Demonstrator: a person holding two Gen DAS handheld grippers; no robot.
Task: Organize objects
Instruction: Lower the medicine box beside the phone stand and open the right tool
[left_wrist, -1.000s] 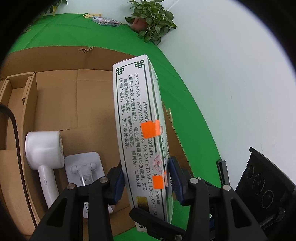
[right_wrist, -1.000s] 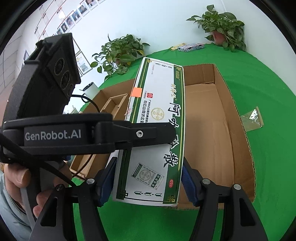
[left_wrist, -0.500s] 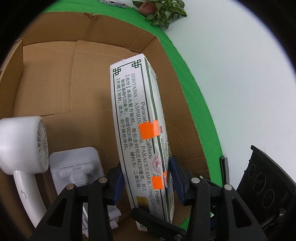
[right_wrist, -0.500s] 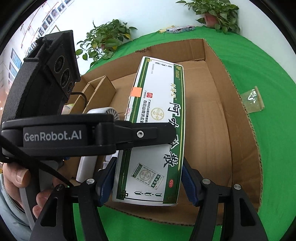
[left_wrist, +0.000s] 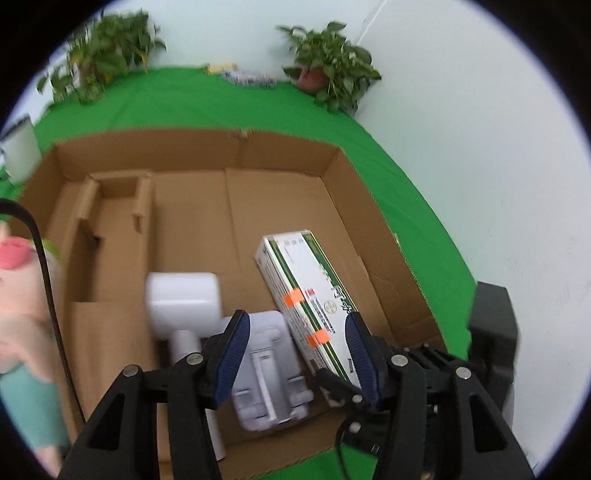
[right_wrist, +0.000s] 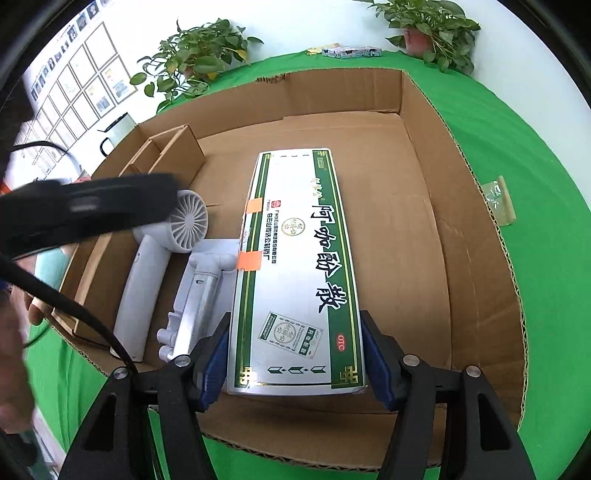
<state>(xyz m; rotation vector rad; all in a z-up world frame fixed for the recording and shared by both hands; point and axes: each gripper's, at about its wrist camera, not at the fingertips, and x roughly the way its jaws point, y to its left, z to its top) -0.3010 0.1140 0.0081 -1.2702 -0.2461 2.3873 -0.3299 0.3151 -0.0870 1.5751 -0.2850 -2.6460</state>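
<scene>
My right gripper (right_wrist: 295, 354) has its blue-padded fingers (right_wrist: 376, 365) set against the two long edges of the flat white-and-green medicine carton (right_wrist: 295, 273), at its near end in the lower centre of the frame; I judge them clamped on it, though the contact looks light. My left gripper (left_wrist: 297, 354) has its fingers (left_wrist: 232, 354) spread apart and empty, with that carton (left_wrist: 306, 295) lying beyond them to the right of centre. The carton sits low in the shallow brown cardboard tray (right_wrist: 461, 229), its left long edge just beside the white plastic stand (right_wrist: 203, 288); whether it rests fully on the tray floor I cannot tell. I expect thin paperboard here: light, stiff along its length, glossy and a bit slippery, easy to dent, so the long edges are the place to hold, gently. Further left lies the white handheld fan (right_wrist: 166, 251), and the tray stands on the green-covered desk (right_wrist: 535, 184).
</scene>
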